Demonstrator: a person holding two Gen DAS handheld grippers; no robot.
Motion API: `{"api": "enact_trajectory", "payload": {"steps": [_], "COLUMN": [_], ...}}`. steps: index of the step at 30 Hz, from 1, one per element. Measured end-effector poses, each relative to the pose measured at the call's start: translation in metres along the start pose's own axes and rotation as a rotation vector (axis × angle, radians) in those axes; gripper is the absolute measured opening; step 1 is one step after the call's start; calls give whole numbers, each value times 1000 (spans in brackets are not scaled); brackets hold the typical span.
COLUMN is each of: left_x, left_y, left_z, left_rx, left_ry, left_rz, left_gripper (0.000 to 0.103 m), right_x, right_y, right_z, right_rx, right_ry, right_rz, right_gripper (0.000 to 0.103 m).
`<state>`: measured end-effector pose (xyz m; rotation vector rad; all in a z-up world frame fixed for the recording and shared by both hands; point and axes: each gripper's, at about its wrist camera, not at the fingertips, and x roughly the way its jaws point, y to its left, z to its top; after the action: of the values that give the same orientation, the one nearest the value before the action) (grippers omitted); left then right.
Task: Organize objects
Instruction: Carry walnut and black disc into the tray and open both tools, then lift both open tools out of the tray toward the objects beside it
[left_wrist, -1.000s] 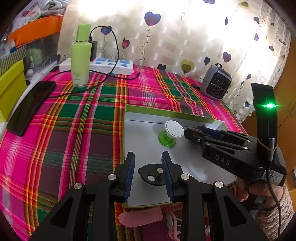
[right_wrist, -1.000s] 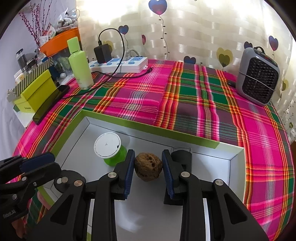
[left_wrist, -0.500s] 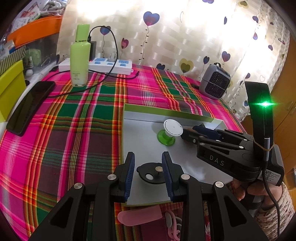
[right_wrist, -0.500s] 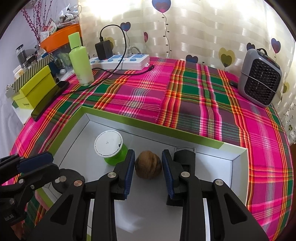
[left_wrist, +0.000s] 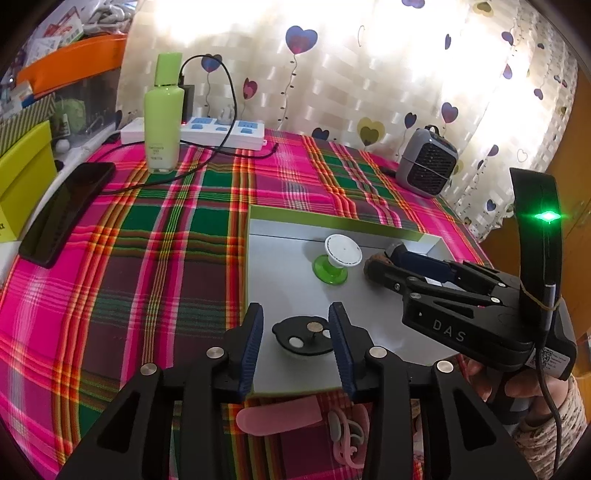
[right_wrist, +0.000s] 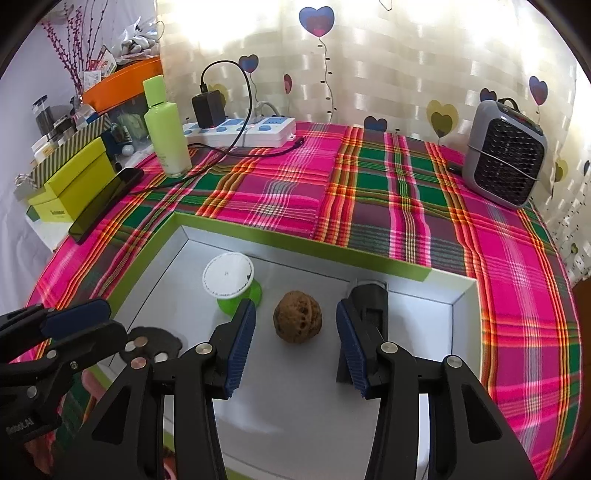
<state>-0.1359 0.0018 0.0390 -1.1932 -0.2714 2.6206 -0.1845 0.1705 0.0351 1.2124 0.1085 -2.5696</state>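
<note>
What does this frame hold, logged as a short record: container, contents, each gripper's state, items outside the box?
container: open green-edged box on plaid tablecloth
contents: walnut, white-topped green spool, black disc with metal studs, black block
left gripper: jaws open, either side of the disc
right gripper: jaws open, walnut between them, untouched
outside box: green bottle, power strip, phone, small heater

My right tool (right_wrist: 293, 349) over green-rimmed tray (right_wrist: 295, 242), jaws spread. Walnut (right_wrist: 297, 321) lies between pads, touching neither. White-topped green spool (right_wrist: 232, 283) just beside left pad. Black block (right_wrist: 365, 295) behind right pad. Left tool (right_wrist: 70, 332) at lower left, above black disc with coins (right_wrist: 155, 345). Plaid-covered worktop (right_wrist: 406, 192) beyond.
</note>
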Motion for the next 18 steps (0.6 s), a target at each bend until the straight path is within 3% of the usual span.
{"api": "enact_trajectory", "payload": {"steps": [18], "left_x": [-30], "left_y": [13], "left_z": [-19], "left_rx": [-33], "left_ry": [-29], "left_rz": [-6], "left_gripper": [44], "right_x": [-48], "right_y": [2], "right_z": [-29], "right_rx": [53], "right_ry": [-69], "right_rz": [11], "right_gripper": [47]}}
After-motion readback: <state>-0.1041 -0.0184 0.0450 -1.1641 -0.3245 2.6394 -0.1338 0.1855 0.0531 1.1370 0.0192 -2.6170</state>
